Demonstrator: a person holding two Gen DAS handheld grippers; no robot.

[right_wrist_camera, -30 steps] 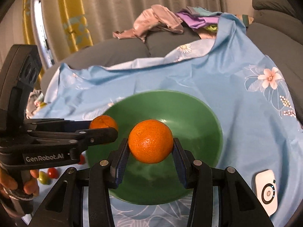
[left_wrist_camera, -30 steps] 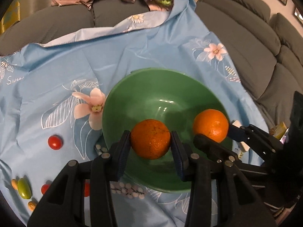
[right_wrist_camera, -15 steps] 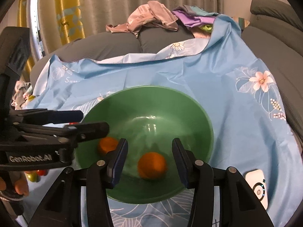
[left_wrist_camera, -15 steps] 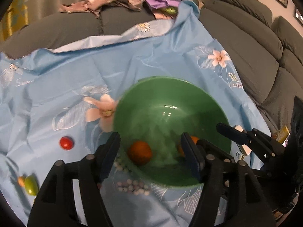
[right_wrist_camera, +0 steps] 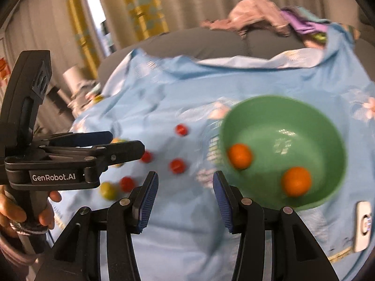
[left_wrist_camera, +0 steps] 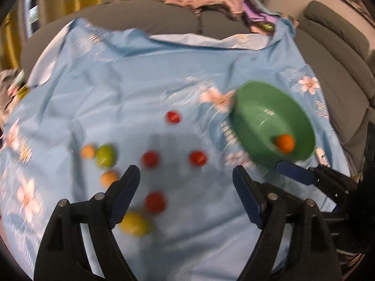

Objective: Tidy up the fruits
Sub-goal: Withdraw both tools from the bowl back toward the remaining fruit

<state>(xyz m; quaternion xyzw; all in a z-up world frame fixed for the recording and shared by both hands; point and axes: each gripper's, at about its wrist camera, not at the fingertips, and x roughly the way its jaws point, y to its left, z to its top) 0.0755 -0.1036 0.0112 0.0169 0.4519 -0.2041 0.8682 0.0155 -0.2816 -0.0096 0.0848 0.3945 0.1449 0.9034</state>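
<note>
Two oranges (right_wrist_camera: 296, 181) sit in the green bowl (right_wrist_camera: 328, 126) near the blue floral cloth's (left_wrist_camera: 121, 75) right edge, both the left gripper (left_wrist_camera: 186, 182) and right gripper (right_wrist_camera: 185, 188) hang apart and empty, and the small red (left_wrist_camera: 198, 158), green (left_wrist_camera: 106, 156) and yellow fruits (left_wrist_camera: 137, 223) lie loose mid-cloth, unsorted.

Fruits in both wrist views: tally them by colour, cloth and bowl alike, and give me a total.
Orange, in the bowl: 2
Red, on the cloth: 4
Green or yellow-green, on the cloth: 2
Pale orange, on the cloth: 2
Total: 10
</note>
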